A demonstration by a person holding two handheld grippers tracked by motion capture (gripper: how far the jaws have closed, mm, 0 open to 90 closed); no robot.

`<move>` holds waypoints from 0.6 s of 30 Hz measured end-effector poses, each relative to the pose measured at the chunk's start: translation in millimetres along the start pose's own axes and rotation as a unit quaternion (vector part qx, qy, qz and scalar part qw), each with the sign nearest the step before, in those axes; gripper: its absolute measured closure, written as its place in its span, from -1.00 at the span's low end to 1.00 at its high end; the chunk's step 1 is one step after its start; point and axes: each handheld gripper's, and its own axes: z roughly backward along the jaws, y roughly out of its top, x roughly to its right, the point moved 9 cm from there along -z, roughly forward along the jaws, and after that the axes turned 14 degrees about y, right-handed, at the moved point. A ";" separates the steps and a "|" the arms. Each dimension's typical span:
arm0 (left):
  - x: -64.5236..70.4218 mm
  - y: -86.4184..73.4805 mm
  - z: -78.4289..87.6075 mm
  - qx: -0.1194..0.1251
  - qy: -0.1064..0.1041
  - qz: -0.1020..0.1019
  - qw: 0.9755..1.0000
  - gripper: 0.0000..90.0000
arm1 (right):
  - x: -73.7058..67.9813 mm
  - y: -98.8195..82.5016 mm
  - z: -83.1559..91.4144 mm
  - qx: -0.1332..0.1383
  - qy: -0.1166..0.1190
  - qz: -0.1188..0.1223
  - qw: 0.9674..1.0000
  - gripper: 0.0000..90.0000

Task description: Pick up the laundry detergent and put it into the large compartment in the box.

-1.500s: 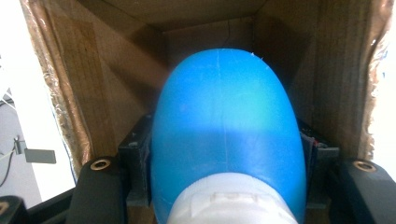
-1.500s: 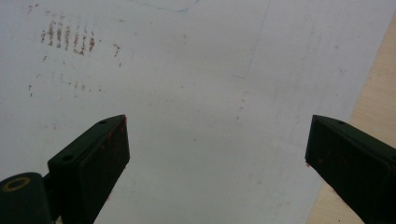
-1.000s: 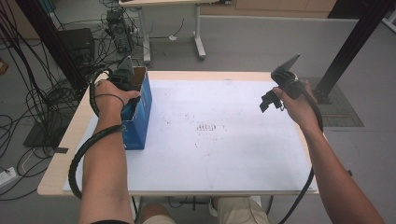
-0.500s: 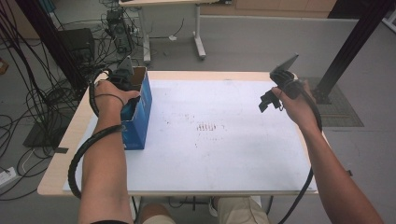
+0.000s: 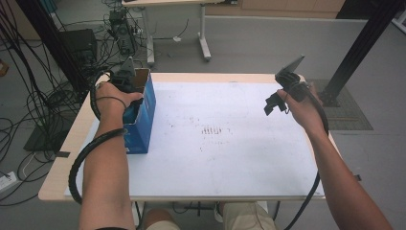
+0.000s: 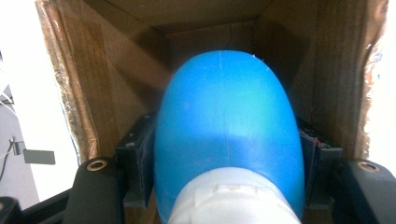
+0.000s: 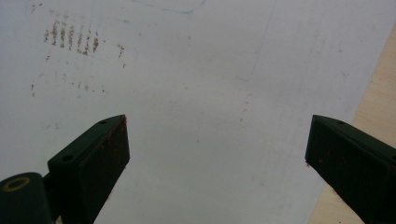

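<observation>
Close in, the left gripper view looks along its own black jaws, and they sit pressed against either flank of a smooth, rounded blue plastic bottle with a white ribbed cap (image 6: 227, 140) — cap end nearest the camera, domed end pointing deeper into the brown cardboard inside of the box. The jaws have just been easing apart a touch, yet the pads look to be in contact with the bottle's sides, so I'd call it a grip. From the high view, the left gripper (image 5: 128, 79) is sunk into the open top of the tall blue cardboard box (image 5: 143, 117) at the table's left edge, and the bottle is down inside it. That glossy shell looks slippery and light, probably with some give — the widest part, where the pads sit now, seems the safest hold; the tapering dome would likely squirt free. Farther across, the right gripper (image 5: 273, 103) hangs above the white sheet covering the table (image 5: 230, 158), its jaws spread wide with nothing between them, with faint brown smudge marks (image 7: 70, 39) on the sheet beyond.
</observation>
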 end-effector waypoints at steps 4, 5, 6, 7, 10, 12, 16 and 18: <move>-1.2 -0.4 2.1 0.002 0.000 0.001 1.000 -0.23 | -0.3 -0.3 1.2 0.002 0.000 0.000 1.000 -0.86; -1.8 -0.4 3.0 0.002 -0.001 0.001 1.000 -0.24 | -0.1 -0.4 1.5 0.002 0.000 0.001 1.000 -0.86; -2.0 -0.7 3.9 0.003 0.000 0.002 1.000 -0.24 | 0.2 -0.5 1.7 0.003 0.000 0.001 1.000 -0.86; -2.1 -0.8 5.1 0.003 -0.001 0.002 1.000 -0.24 | 0.5 -0.6 2.0 0.004 0.001 0.003 1.000 -0.86; -3.2 -1.5 8.8 0.006 0.002 0.003 1.000 -0.27 | 0.2 -0.3 2.4 0.004 0.001 0.001 1.000 -0.86; -4.7 -2.3 10.8 0.008 0.001 0.006 1.000 -0.30 | -0.2 -0.1 2.6 0.004 0.002 0.001 1.000 -0.86; -7.0 -4.6 15.9 0.013 -0.003 0.009 1.000 -0.31 | -0.2 0.0 2.0 0.005 0.005 0.003 1.000 -0.86; -9.6 -6.1 20.7 0.016 -0.014 0.014 1.000 -0.35 | -0.1 0.0 1.5 0.005 0.005 0.004 1.000 -0.86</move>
